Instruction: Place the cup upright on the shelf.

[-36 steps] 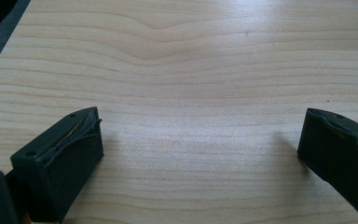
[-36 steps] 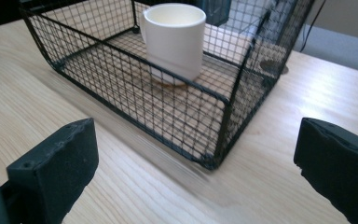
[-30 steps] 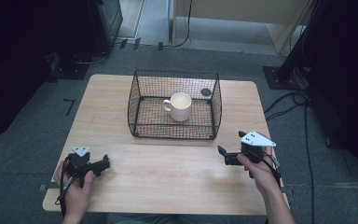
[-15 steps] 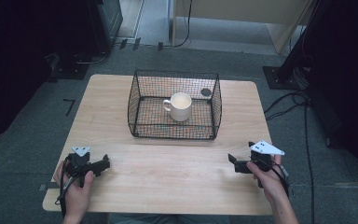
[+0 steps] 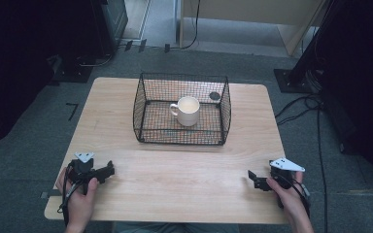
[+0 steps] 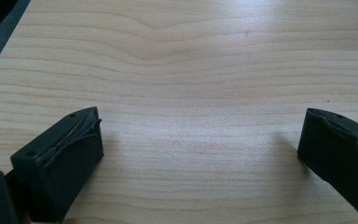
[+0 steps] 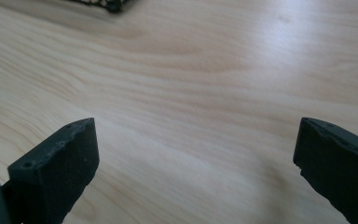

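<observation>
Left gripper [image 5: 108, 171] near table's [image 5: 184, 179] front-left corner, right gripper [image 5: 252, 178] near front-right corner; both released, empty. Cup [image 5: 188, 110] inside basket [image 5: 145, 104] near back edge.

**Layout: cup in basket, grippers at near corners**

Wire basket [image 5: 182, 112] sits on table [image 5: 184, 170], centre-far. Cup [image 5: 188, 110] stands inside it; small round item [image 5: 214, 95] behind-right of cup. Left gripper [image 5: 108, 170] near-left, right gripper [image 5: 252, 178] near-right, both well apart from basket.

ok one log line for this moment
left tool: open, empty, near table edge | right tool: open, empty | white ceramic mug: upright inside black wire basket
</observation>
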Available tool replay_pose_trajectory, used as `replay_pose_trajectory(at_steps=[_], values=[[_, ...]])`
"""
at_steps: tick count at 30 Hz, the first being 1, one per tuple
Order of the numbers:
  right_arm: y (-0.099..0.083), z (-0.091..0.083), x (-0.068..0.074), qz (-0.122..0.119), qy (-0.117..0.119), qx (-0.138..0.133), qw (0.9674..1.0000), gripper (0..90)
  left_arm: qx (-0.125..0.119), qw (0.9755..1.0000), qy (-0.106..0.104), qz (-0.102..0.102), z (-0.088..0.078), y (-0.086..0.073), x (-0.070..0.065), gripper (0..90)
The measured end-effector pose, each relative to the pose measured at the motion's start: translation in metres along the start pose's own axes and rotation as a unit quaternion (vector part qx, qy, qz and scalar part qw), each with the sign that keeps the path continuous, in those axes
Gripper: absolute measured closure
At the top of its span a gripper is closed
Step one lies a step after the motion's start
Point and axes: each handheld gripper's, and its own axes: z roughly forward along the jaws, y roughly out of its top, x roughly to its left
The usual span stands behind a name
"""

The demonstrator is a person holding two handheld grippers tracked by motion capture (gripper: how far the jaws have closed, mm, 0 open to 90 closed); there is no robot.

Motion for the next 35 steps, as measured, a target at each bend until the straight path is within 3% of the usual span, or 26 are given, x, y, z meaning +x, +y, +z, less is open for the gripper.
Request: replay_pose_trajectory(at_steps=[2,3,6,10,19,35], values=[[-0.002,-0.001,-0.001,-0.004,-0.006,0.007,1.0,0.1,0.0,1.0,0.0,0.0,0.0,0.0,0.0,0.1],[-0.007,-0.002,-0.003,-0.005,-0.015,0.026,0.9995,0.2,0.0,1.0,0.0,0.0,0.0,0.0,0.0,0.1],[-0.011,-0.007,-0.005,-0.006,-0.022,0.022,0.9995,0.2,0.0,1.0,0.0,0.0,0.0,0.0,0.0,0.1],[-0.017,-0.012,-0.007,-0.012,-0.037,0.047,0.9981,0.1,0.0,1.0,0.0,0.0,0.0,0.0,0.0,0.1],[-0.027,-0.024,-0.012,0.005,-0.041,0.05,0.9979,0.1,0.0,1.0,-0.006,0.006,0.001,0.001,0.001,0.1],[-0.026,-0.023,-0.012,0.003,-0.04,0.052,0.9979,0.0,0.0,1.0,-0.001,0.0,0.002,0.002,0.001,0.0]])
